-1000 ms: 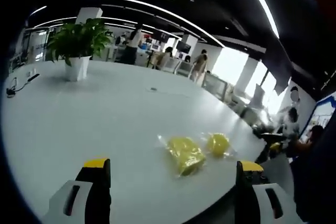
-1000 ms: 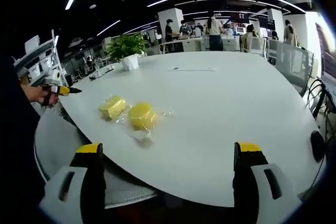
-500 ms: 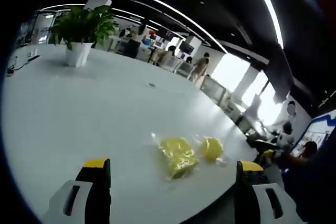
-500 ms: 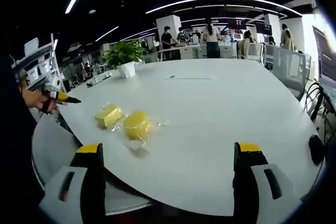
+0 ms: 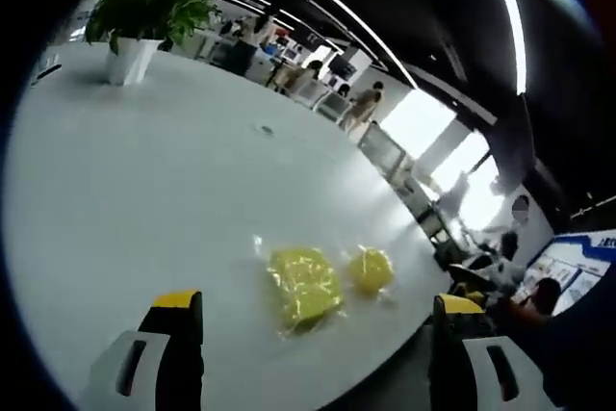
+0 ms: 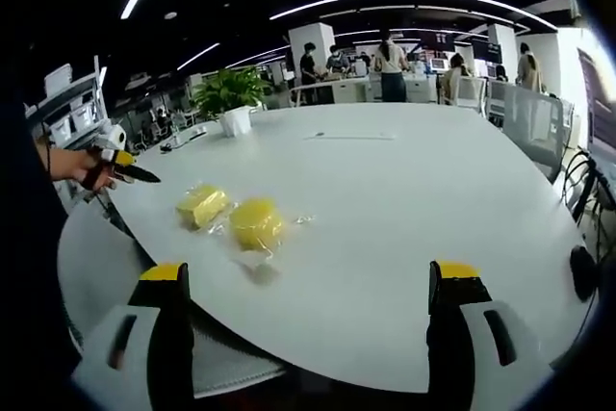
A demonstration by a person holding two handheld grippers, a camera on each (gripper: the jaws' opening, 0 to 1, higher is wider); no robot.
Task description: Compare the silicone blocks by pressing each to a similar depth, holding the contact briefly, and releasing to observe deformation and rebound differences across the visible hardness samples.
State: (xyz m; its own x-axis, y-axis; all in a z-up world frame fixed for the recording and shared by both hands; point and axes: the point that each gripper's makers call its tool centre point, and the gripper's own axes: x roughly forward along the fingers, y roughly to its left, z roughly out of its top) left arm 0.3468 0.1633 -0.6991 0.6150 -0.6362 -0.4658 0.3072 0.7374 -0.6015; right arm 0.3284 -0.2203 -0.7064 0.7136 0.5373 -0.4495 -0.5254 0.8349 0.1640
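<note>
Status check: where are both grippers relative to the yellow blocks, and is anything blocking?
Left gripper open, right gripper open, neither touching. Two bagged yellow blocks, square block beside round block, on white table, unpressed. Path looks clear.

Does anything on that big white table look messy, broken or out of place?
Nothing stands out. Two yellow silicone blocks in clear plastic wrap, a squarish one and a rounder one, lie side by side near the round white table's edge, both intact.

Both yellow silicone blocks [image 5: 304,286] lie in clear wrapping that blurs their outlines; the potted plant [image 5: 144,9] is cut off at the edge.
</note>
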